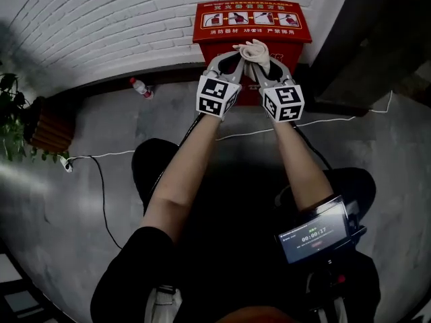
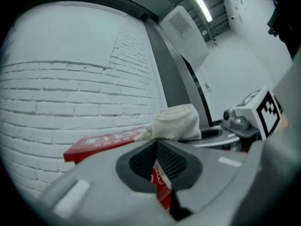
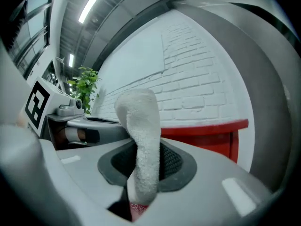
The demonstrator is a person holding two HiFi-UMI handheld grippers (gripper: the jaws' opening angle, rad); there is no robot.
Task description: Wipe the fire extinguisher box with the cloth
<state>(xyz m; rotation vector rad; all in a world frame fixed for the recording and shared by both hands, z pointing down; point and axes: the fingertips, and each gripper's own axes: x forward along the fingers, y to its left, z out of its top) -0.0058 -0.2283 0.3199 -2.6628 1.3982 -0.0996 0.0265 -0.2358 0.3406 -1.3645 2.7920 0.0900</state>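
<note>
Two tools reach over the red fire extinguisher box (image 1: 252, 20) at the far brick wall (image 1: 101, 25): the right hand-held gripper (image 1: 264, 66) pinches the cloth (image 1: 254, 50) above the lid, the left hand-held gripper (image 1: 235, 56) is pressed together and empty, and a good wipe likely needs the cloth pressed flat.

This looks like a big work hall or a warehouse, not a home. There is a white painted brick wall (image 1: 101, 25) and a bare grey concrete floor (image 1: 101, 126). A red metal fire extinguisher box (image 1: 252, 22) stands against that wall. Long white tube lights (image 2: 203, 6) hang from a high grey ceiling (image 3: 122, 1). A thin white cable (image 1: 323, 122) lies across the floor. 1 clear plastic bottle (image 1: 141, 88) lies by the wall, and 1 leafy green plant (image 1: 10, 113) stands at the side.
</note>
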